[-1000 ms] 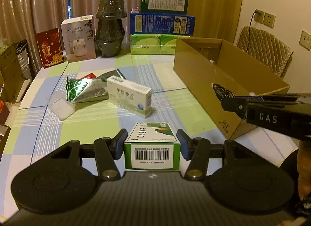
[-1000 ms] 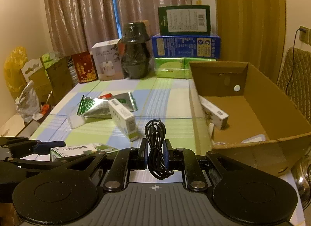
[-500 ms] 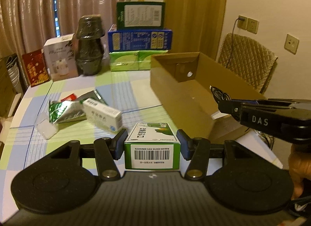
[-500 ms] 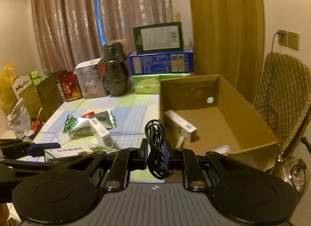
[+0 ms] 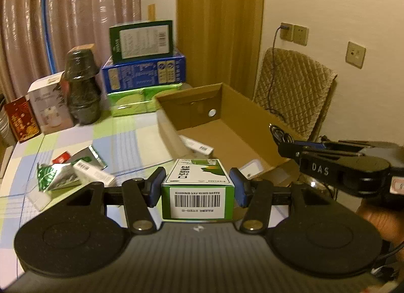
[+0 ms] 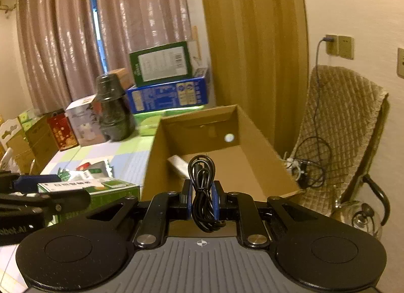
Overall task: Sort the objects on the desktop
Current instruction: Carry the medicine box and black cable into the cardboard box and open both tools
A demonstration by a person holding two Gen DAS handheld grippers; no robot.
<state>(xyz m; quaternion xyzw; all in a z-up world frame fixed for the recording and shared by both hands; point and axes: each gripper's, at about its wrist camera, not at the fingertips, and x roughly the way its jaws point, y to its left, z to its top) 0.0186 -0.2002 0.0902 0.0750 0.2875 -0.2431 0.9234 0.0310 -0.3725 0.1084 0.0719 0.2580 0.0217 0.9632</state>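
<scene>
A table covered with a pastel green, blue and white checked cloth [image 5: 121, 139] fills the left of the scene. On its right side sits a large open brown cardboard box [image 5: 242, 113], holding a flat white carton [image 5: 199, 147] near its left wall and another white item [image 5: 248, 169] at its near edge. At the table's far edge stand stacked green and blue cartons [image 5: 144, 65] and a dark wrapped lamp-shaped object [image 5: 82, 86]. Left of the cardboard box lie a crumpled green foil packet [image 5: 56, 177] and a white medicine box [image 5: 94, 173], touching each other.

The left gripper [image 5: 197, 186] pinches a green-and-white barcoded box [image 5: 197, 192] between its blue pads, held just in front of the cardboard box's near edge. The right gripper [image 6: 202, 201] is pressed onto a coiled black cable [image 6: 203, 192], held at the cardboard box's near wall, its loop showing against the box's interior.
</scene>
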